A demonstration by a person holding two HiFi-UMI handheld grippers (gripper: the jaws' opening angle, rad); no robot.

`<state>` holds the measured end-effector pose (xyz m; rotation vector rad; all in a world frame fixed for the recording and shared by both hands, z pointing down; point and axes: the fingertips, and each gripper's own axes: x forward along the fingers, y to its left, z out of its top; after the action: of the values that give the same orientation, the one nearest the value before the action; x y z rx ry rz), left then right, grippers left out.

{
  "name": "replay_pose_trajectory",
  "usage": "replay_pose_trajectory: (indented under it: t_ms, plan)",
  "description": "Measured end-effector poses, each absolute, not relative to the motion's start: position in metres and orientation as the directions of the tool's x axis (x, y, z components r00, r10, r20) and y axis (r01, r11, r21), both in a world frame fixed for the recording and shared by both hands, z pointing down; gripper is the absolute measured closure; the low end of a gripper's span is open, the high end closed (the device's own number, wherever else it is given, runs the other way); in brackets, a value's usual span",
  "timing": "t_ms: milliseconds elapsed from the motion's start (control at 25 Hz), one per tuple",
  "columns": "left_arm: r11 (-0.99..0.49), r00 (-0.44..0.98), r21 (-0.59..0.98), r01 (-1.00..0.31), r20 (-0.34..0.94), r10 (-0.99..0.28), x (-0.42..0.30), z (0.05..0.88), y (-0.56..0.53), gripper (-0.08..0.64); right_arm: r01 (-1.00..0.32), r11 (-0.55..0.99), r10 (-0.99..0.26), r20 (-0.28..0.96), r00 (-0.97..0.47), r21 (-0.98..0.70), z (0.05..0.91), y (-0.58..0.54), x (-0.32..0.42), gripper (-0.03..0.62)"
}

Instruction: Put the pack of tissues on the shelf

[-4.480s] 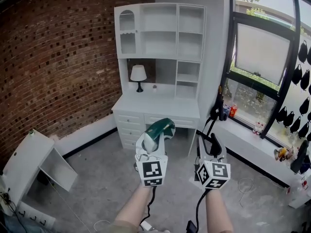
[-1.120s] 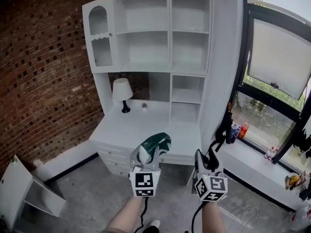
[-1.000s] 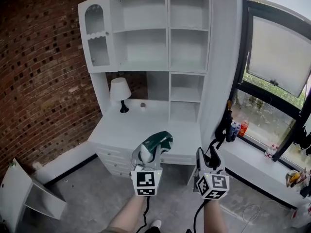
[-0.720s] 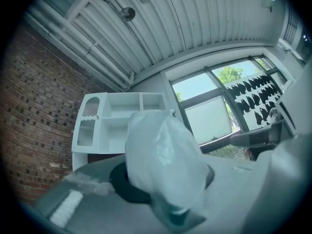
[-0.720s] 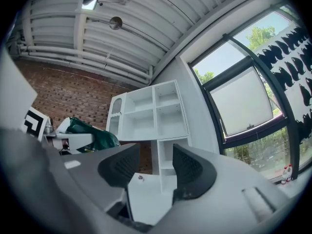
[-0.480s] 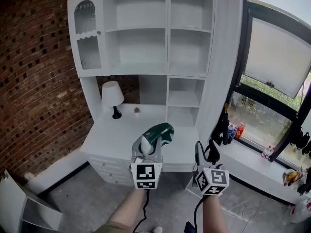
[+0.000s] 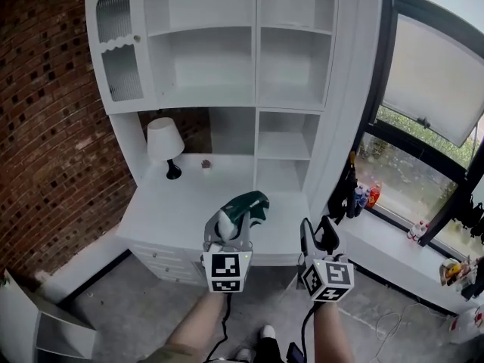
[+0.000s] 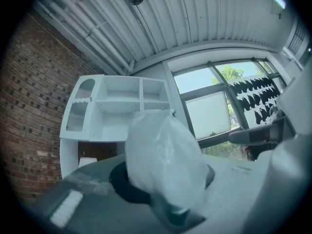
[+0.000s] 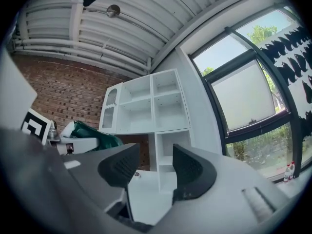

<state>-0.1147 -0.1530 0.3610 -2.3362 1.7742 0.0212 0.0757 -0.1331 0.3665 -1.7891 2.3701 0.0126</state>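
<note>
Both grippers held near level before the desk's point(image 7: 178, 203) front edge. Open-fronted shelf unit point(image 7: 255, 66) well beyond, lamp point(image 7: 165, 138) at rear left. Left gripper point(image 7: 233, 231) clenched on pack of tissues point(image 7: 246, 206), raised above the desk front. Right gripper point(image 7: 321, 238) released, jaws wide apart, touching nothing.

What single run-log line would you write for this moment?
left hand-held gripper: shut on pack of tissues | right hand-held gripper: open, empty | white shelf unit: ahead, pack not yet placed
</note>
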Motion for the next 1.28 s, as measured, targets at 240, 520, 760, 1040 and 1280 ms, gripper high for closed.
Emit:
replay_pose_trajectory:
  t_ms: [240,520,760,1040,1280]
  plan:
    - [-0.247,0.265,-0.156,-0.956,-0.111,-0.958,-0.103,0.366,-0.197,0.436,-0.941,0.317,-0.944,-0.134,-0.301,-0.121,0.37,-0.182,0.086,0.38]
    - [-0.233,0.251,-0.151,-0.961,-0.116,-0.961,-0.075,0.357,-0.256,0.436,-0.922,0.368,-0.924,-0.158,-0.348,-0.119,0.356,-0.244,0.11,0.38]
    - [-0.288,0.3,-0.115,-0.951,-0.107,-0.948,-0.038,0.355,-0.294,0.433,-0.908,0.403,-0.908,-0.173,-0.381,-0.117,0.349,-0.281,0.132,0.38]
    - [-0.339,0.344,-0.067,-0.938,-0.09,-0.935,-0.014,0.361,-0.325,0.433,-0.899,0.422,-0.902,-0.158,-0.402,-0.118,0.357,-0.31,0.145,0.38]
    - [-0.358,0.361,-0.056,-0.932,-0.044,-0.932,-0.013,0.386,-0.347,0.433,-0.901,0.409,-0.911,-0.118,-0.395,-0.143,0.381,-0.331,0.147,0.38]
